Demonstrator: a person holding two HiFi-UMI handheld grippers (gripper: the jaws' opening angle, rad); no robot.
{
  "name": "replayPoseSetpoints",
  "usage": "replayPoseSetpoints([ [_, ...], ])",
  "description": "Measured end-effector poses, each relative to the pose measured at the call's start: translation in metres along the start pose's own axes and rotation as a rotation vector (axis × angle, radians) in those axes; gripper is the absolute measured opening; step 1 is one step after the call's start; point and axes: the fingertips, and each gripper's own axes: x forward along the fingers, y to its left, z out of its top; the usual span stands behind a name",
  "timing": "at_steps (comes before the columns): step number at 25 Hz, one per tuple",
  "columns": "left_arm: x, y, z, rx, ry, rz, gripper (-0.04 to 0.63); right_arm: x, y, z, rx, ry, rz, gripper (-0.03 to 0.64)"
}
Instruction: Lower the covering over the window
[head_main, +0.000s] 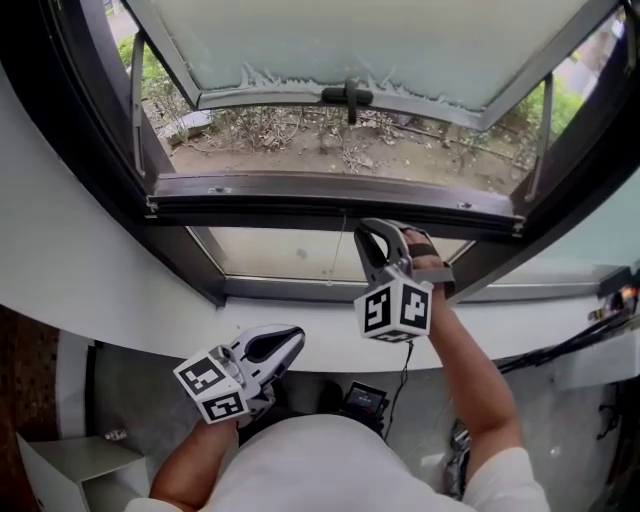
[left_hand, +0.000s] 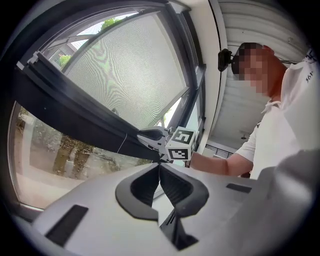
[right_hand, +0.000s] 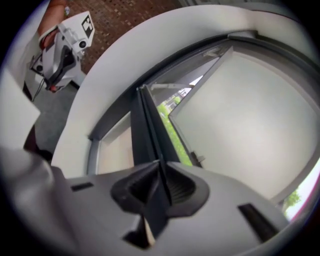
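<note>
Big dark window frame (head_main: 120, 150), with the covering's dark bar (head_main: 250, 200) running straight across it from side to side. Above the bar, the frosted sash (head_main: 380, 40) is tilted outward, with bare ground and dry plants visible under it. Below the bar sits a pale fixed pane (head_main: 280, 255), and below that a curved white sill (head_main: 90, 290). The covering's sheet above the bar can't be made out for sure, though the left gripper view shows a fine-mesh look there. The right gripper (head_main: 368, 232) is up at the bar, roughly at its middle, and its jaws are pressed together on the bar's thin dark edge. The left gripper (head_main: 292, 342) is well below the bar and under the sill, close to the person's torso, with its jaws closed tip to tip and nothing between them. A thin cord (head_main: 338, 255) hangs down from the bar just left of the right gripper. The black sash handle (head_main: 347, 97) is above the bar, on the sash's lower edge.
</note>
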Motion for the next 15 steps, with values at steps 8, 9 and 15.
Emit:
replayPoseSetpoints([
  [8, -0.005, 0.019, 0.019, 0.024, 0.0, -0.031, 0.018, 0.021, -0.004, 0.002, -0.074, 0.074, -0.013, 0.061],
  [9, -0.004, 0.021, 0.02, 0.025, -0.001, -0.036, 0.018, 0.024, -0.005, 0.002, -0.086, 0.082, -0.013, 0.061],
  [15, -0.002, 0.026, 0.025, 0.028, -0.001, -0.055, 0.018, 0.03, -0.005, 0.001, -0.14, 0.122, 0.015, 0.058],
])
